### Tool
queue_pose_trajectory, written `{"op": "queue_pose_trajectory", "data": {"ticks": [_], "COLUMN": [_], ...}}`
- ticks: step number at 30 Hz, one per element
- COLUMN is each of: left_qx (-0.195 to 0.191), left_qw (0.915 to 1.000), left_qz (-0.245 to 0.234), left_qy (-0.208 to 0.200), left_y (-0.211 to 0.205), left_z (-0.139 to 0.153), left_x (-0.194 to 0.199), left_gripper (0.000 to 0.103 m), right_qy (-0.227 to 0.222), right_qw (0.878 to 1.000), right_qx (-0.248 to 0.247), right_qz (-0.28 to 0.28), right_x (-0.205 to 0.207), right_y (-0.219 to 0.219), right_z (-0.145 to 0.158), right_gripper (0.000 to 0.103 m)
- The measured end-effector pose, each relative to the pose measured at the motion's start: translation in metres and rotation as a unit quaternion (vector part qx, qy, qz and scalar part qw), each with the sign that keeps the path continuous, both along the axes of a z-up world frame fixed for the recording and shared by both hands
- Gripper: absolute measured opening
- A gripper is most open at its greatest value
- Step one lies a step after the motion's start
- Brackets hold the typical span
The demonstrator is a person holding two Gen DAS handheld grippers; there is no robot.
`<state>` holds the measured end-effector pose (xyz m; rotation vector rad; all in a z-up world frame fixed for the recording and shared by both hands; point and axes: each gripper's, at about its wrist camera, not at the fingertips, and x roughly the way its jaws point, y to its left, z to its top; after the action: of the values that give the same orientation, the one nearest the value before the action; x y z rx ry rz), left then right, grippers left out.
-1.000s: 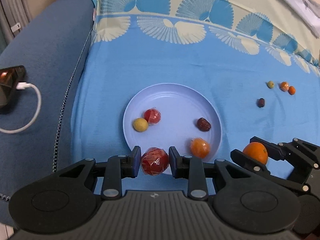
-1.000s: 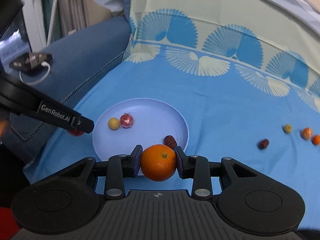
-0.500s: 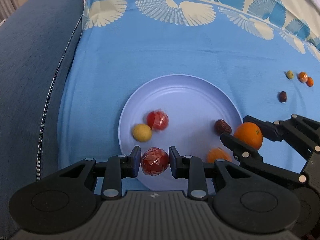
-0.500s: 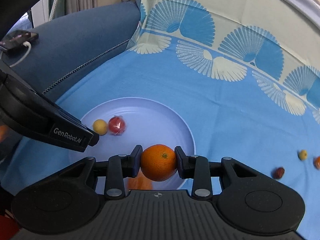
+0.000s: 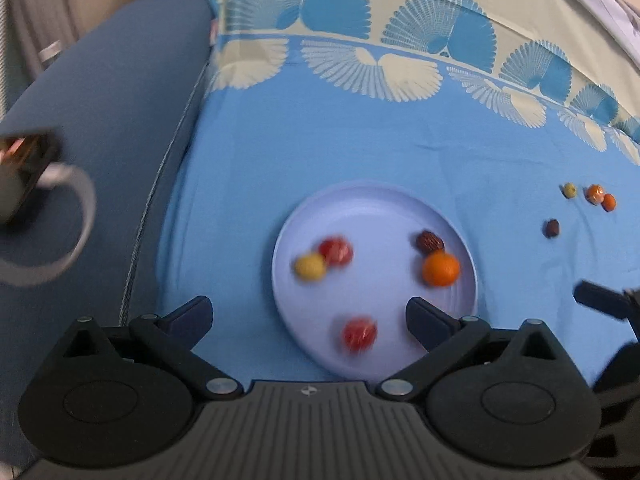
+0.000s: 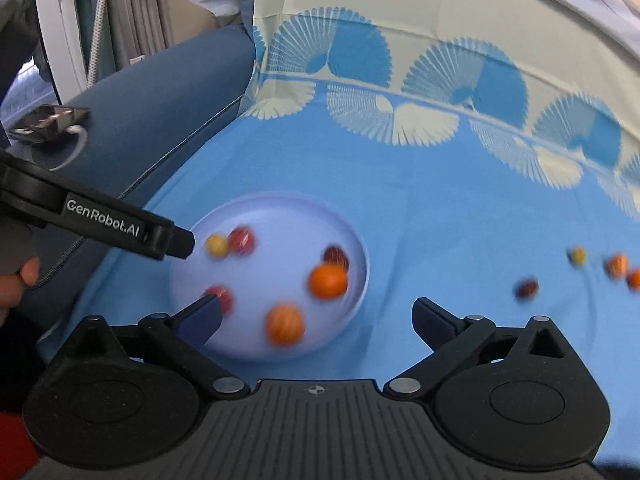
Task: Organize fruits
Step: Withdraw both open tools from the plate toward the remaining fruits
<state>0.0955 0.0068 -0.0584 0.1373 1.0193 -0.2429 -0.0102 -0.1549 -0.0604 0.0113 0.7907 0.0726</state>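
My left gripper [image 5: 308, 312] hangs over the near rim of the pale blue plate [image 5: 376, 220], its jaws opening wide. The red wrapped fruit [image 5: 359, 334] lies loose on the plate between its fingers, touching neither. My right gripper [image 6: 318, 310] is opening too, and the orange [image 6: 327, 280] rests free on the plate [image 6: 288, 216] beside a dark date [image 6: 336, 256]. Also on the plate are a yellow fruit [image 5: 309, 266], a small red one [image 5: 335, 251] and a wrapped orange one [image 6: 284, 324]. Several small fruits [image 5: 595, 194] and a date [image 5: 552, 228] lie on the cloth at right.
The blue cloth [image 5: 360, 152] with a fan-patterned border covers the seat. A dark blue sofa arm [image 5: 100, 120] at left bears a phone [image 6: 48, 122] with a white cable. The left gripper's finger [image 6: 120, 228] crosses the right wrist view, a hand [image 6: 16, 280] behind it.
Both grippers went from shut to wide open. The red fruit and the orange dropped onto the plate. Both cameras have drawn back from the plate since half a second ago.
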Motion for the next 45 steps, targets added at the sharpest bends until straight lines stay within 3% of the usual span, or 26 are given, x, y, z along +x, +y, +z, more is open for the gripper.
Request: {"op": "queue_pose_trajectory", "data": {"ticks": [3,6,19,32,45], "left_qx": [0.009,0.007,-0.002,-0.015,-0.013], "left_qw": [0.9998,0.9999,0.9974,0.9947,0.9945], "left_qz": [0.017,0.007,-0.011,0.003,0.001], "left_qy": [0.004,0.006,-0.072,-0.101,-0.104], "left_y": [0.008,0.013,0.004,0.01,0.008], "left_z": [0.004,0.011,0.059,0.083,0.085], "left_x": [-0.032,-0.056,-0.12,-0.144,-0.144], "left_gripper": [0.103,0.103,0.103,0.103,0.103], "right_qy": [0.007,-0.023,-0.103,-0.129,-0.125], "right_qw": [1.0,1.0,0.995,0.991,0.992], "right_qx": [0.016,-0.003,-0.019,-0.027,-0.022], "right_qz": [-0.008,0.002,-0.005,0.001,0.0], "right_x": [-0.034,-0.06,-0.116,-0.138,-0.137], "right_y": [0.002,0.009,0.01,0.017,0.016], "right_z": [0.007,0.019,0.054,0.064,0.063], "right_gripper": [0.102,0.102,0.102,0.102,0.102]}}
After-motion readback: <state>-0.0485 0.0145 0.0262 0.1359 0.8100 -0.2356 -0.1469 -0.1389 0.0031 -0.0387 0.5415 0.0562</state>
